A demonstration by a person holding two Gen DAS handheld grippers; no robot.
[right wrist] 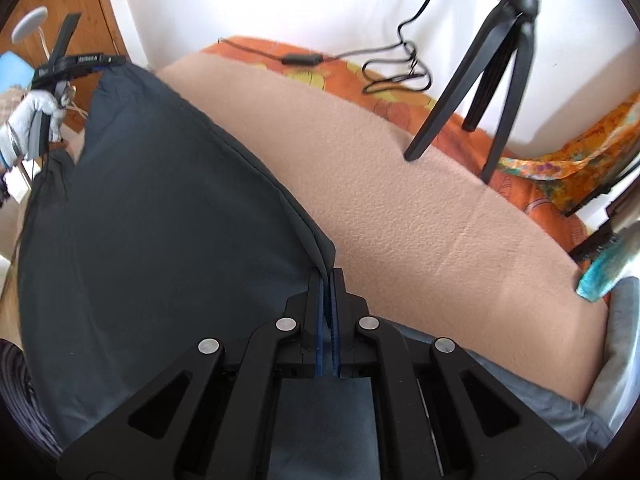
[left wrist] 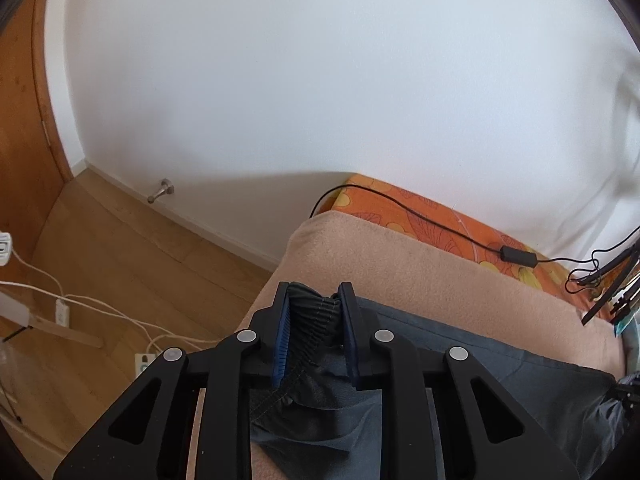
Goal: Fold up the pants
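Note:
Dark grey pants point(right wrist: 160, 208) hang stretched between my two grippers above a beige blanket point(right wrist: 420, 200). My left gripper point(left wrist: 314, 300) is shut on the bunched elastic waistband point(left wrist: 316, 312), with the fabric trailing off to the right point(left wrist: 500, 360). My right gripper point(right wrist: 327, 280) is shut tight on a thin edge of the pants at the other end. In the right wrist view the left gripper point(right wrist: 68, 64) shows at the far left, held by a gloved hand, with the pants' corner in it.
An orange patterned sheet point(left wrist: 404, 208) lies along the white wall, with a black cable and adapter point(left wrist: 518, 255) on it. A black tripod point(right wrist: 496, 80) stands on the bed at the right. White cables and a power strip point(left wrist: 144, 362) lie on the wooden floor at the left.

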